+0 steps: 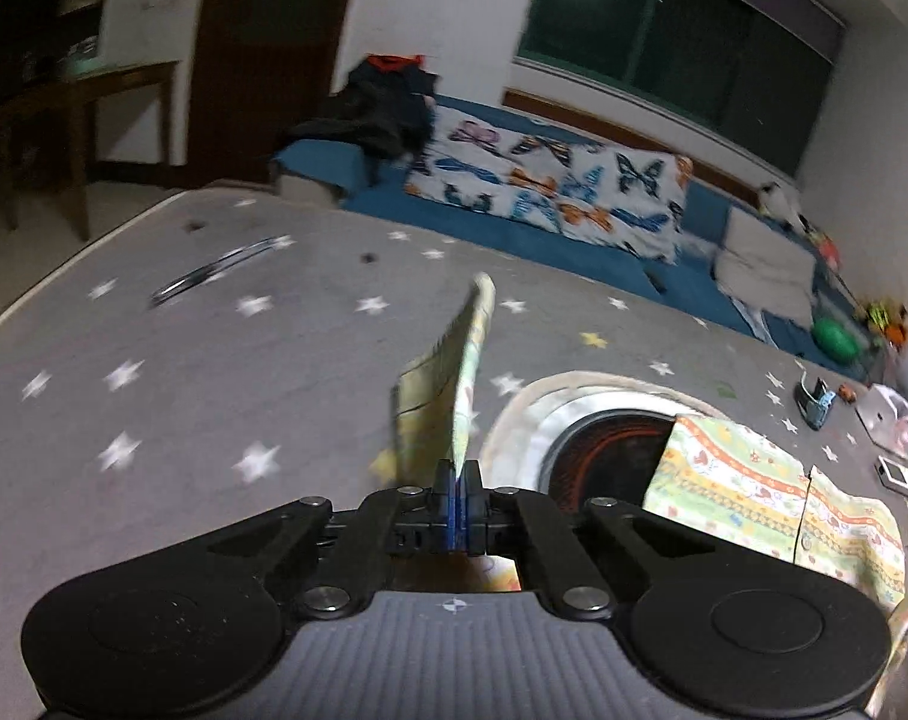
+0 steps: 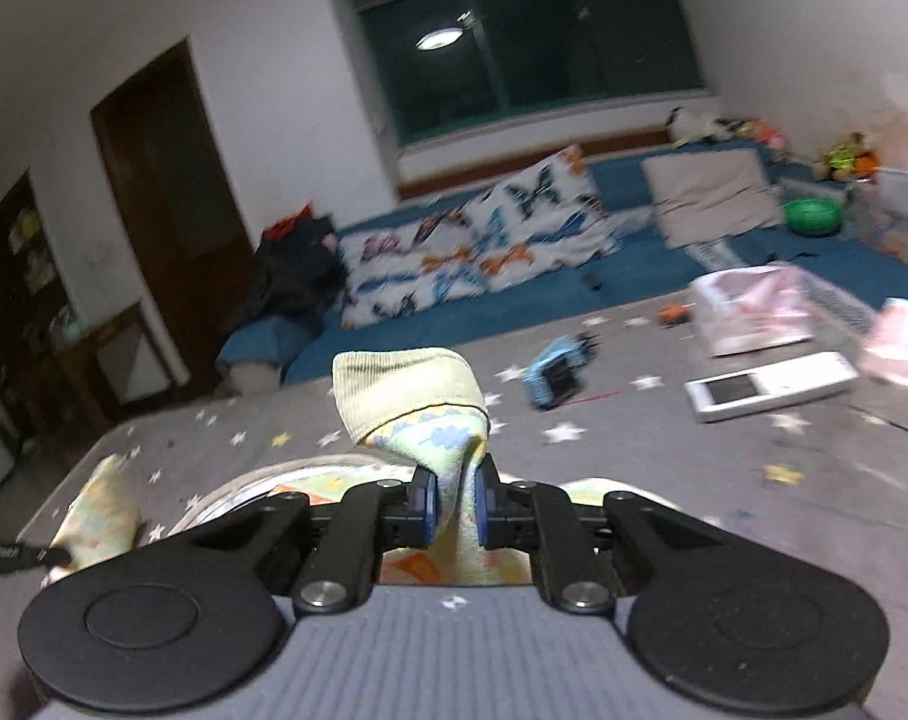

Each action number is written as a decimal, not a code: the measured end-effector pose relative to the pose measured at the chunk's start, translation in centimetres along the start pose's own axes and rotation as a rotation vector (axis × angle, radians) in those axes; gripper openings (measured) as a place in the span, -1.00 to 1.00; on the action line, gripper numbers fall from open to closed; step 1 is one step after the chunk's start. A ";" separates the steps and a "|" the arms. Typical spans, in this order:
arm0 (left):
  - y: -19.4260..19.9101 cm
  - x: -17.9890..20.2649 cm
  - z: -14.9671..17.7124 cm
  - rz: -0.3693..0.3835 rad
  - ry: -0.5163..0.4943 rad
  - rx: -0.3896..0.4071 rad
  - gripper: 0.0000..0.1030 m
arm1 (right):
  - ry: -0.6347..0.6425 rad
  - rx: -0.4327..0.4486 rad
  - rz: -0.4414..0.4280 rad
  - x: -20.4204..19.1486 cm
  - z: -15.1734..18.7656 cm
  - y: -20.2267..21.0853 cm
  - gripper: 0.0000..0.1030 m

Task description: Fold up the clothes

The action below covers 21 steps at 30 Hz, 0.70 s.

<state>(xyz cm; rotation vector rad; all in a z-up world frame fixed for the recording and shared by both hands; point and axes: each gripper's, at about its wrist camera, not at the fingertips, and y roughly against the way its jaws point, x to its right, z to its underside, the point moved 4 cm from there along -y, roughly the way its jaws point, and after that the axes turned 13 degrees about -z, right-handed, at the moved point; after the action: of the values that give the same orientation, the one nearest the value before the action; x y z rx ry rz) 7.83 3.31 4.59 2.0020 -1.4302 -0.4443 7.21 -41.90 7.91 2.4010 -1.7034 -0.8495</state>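
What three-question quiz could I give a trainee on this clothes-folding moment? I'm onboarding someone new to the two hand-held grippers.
1. True or false: the left hand-held gripper is shut on the patterned garment.
2. Multiple choice: what surface lies under the garment? A) a bare wooden floor B) a grey star-print mat C) a glass table
3. Fill in: the part of the garment pinched by the right hand-held gripper ends in a ribbed ____.

Key: 1 true; 2 B; 3 cuff.
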 end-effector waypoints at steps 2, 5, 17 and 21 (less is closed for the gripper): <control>1.1 -1.4 1.2 -0.008 0.030 -0.006 -0.98 | -0.021 0.032 0.026 0.9 0.4 2.3 -0.79; 2.3 -3.3 2.7 -0.022 0.075 -0.014 -0.98 | -0.054 0.047 0.079 2.7 1.5 4.8 -0.79; 5.9 -7.8 6.3 -0.070 0.118 -0.031 -0.98 | -0.184 -0.006 0.300 10.5 7.8 11.4 -0.79; 6.2 -7.8 6.9 -0.078 0.075 -0.043 -0.90 | -0.200 -0.062 0.336 11.6 9.4 11.7 -0.60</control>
<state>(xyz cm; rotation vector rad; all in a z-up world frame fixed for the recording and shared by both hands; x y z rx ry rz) -3.54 7.24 2.84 2.0236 -1.2905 -0.4260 -4.55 -54.38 -0.22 1.9645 -2.0382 -1.0943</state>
